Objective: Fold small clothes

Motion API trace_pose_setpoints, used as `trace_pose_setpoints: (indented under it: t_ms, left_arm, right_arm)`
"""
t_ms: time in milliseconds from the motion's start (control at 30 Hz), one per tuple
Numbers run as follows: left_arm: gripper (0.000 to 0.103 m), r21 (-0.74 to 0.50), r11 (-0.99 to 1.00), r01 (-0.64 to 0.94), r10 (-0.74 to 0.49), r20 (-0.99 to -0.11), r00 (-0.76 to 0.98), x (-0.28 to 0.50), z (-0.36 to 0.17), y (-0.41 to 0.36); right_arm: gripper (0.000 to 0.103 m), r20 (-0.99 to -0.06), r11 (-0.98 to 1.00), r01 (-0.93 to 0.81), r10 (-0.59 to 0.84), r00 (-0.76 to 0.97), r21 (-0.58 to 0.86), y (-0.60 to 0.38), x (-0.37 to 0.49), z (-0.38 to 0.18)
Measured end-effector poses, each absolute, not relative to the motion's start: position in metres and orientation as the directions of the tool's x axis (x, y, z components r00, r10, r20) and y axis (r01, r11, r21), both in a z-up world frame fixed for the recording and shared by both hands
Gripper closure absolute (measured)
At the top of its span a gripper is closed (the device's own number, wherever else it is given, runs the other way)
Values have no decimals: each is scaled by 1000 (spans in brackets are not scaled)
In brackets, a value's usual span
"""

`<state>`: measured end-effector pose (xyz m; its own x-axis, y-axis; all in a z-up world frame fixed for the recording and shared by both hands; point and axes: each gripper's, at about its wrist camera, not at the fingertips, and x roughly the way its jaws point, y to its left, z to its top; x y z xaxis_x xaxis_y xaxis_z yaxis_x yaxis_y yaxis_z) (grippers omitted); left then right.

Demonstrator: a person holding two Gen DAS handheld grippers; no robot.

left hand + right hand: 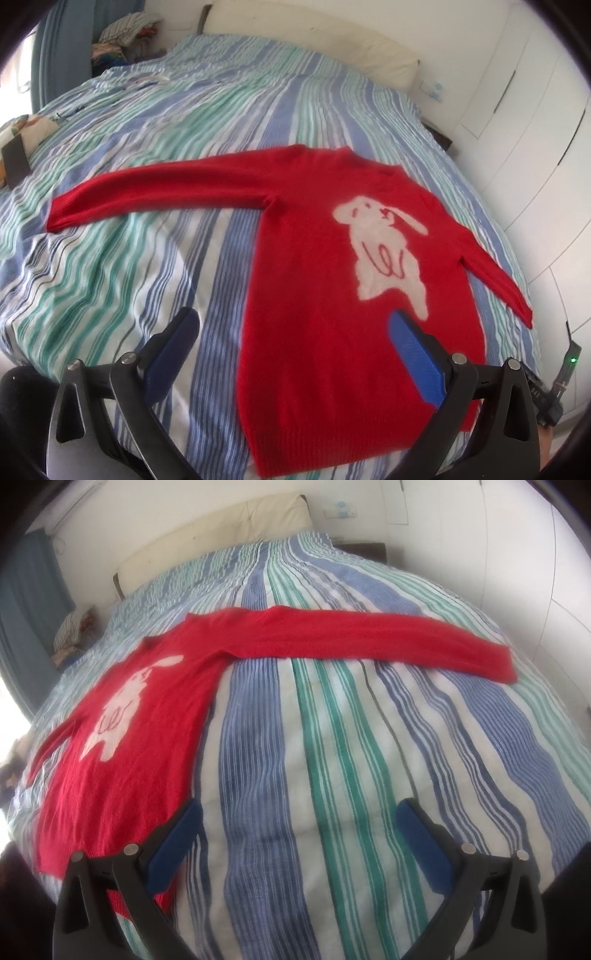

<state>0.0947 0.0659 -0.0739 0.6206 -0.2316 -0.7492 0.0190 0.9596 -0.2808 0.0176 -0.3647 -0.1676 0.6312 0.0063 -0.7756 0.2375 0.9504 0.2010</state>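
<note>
A small red sweater (306, 295) with a white rabbit design (384, 251) lies flat and face up on the striped bed, both sleeves spread out sideways. My left gripper (291, 325) is open and empty, hovering above the sweater's lower left part. The sweater also shows in the right wrist view (140, 738), with one long sleeve (369, 642) reaching right. My right gripper (301, 819) is open and empty, above bare bedcover just right of the sweater's hem.
The bed has a blue, green and white striped cover (351, 738) and a cream headboard (314, 33). A pile of clothes (125, 33) sits at the far left corner. White wardrobe doors (524, 129) stand along the right side.
</note>
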Motion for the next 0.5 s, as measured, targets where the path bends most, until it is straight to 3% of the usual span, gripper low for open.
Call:
trace_pose_setpoints:
  t_ms: [267, 500]
  left_arm:
    - [1, -331, 942, 57, -294, -731, 616, 88, -57, 46]
    - [1, -233, 971, 55, -220, -772, 596, 82, -81, 39]
  right_arm:
    - [0, -772, 947, 245, 5, 635, 207, -359, 13, -166]
    - [0, -766, 940, 252, 14, 643, 229, -361, 8, -167]
